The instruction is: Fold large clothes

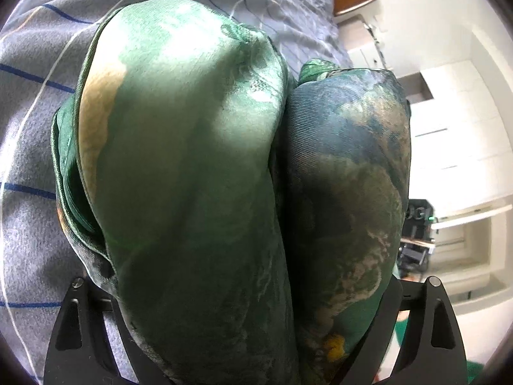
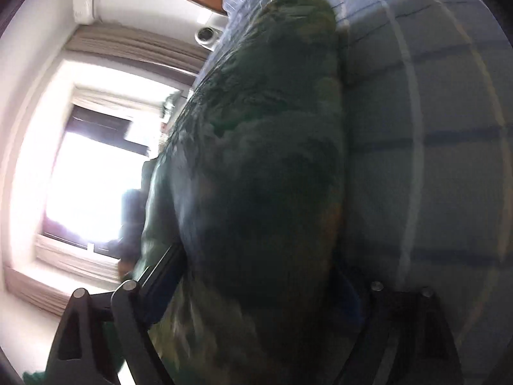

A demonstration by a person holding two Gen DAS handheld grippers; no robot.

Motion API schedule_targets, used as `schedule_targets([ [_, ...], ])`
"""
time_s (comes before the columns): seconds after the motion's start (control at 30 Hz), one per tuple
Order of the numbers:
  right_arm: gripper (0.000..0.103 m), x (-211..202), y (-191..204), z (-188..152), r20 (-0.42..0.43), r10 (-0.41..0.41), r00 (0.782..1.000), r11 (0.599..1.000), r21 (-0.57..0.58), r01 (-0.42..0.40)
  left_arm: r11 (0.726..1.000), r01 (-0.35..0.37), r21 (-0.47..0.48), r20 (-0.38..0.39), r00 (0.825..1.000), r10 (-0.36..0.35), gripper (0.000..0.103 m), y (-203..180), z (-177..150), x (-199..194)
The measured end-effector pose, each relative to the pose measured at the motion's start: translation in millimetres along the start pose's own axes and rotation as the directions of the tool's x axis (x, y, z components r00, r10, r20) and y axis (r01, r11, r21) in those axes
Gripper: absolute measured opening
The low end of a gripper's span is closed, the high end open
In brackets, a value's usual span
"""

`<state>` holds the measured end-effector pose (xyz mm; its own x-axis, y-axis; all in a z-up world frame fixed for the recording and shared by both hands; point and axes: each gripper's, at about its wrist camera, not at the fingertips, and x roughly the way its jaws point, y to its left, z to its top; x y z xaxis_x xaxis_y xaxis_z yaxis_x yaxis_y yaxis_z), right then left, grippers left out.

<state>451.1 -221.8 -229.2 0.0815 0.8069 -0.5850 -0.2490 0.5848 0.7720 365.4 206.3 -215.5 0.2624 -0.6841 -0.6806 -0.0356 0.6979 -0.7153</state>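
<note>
Now green garment (image 1: 192, 176) bunched, plaid blanket (image 1: 29, 128) beneath

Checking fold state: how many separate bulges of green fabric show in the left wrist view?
2. A larger, lighter green bulge on the left, a darker mottled bulge on the right, touching, above the checked bedding. Further layers may be hidden underneath.
</note>
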Motion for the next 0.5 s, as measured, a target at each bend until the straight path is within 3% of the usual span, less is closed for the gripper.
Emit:
schedule_targets([
  [0.1, 0.077, 6, 33, 1, -0.003, -0.145, 0.989, 0.983, -0.111, 0.143, 0.995, -0.089, 0.048, 0.041, 0.995, 0.087, 0.074, -16, -10, -8],
  [0.17, 0.067, -2, 56, -9, 0.028, -0.191, 0.981, 0.961, -0.201, 0.192, 0.990, -0.117, 0.083, 0.083, 0.990, 0.110, 0.067, -28, -20, -18],
  [0.23, 0.063, -14, 73, -18, 0.059, -0.173, 0.983, 0.950, -0.255, 0.182, 0.988, -0.117, 0.103, 0.130, 0.986, 0.103, 0.062, -41, -31, -33],
  [0.37, 0.062, -48, 109, -29, 0.131, -0.065, 0.989, 0.932, -0.347, 0.107, 0.983, -0.108, 0.149, 0.202, 0.976, 0.077, 0.061, -78, -35, -63],
  [0.5, 0.062, -77, 131, -10, 0.190, 0.004, 0.982, 0.916, -0.395, 0.073, 0.977, -0.095, 0.189, 0.279, 0.960, 0.040, 0.061, -113, -5, -88],
])
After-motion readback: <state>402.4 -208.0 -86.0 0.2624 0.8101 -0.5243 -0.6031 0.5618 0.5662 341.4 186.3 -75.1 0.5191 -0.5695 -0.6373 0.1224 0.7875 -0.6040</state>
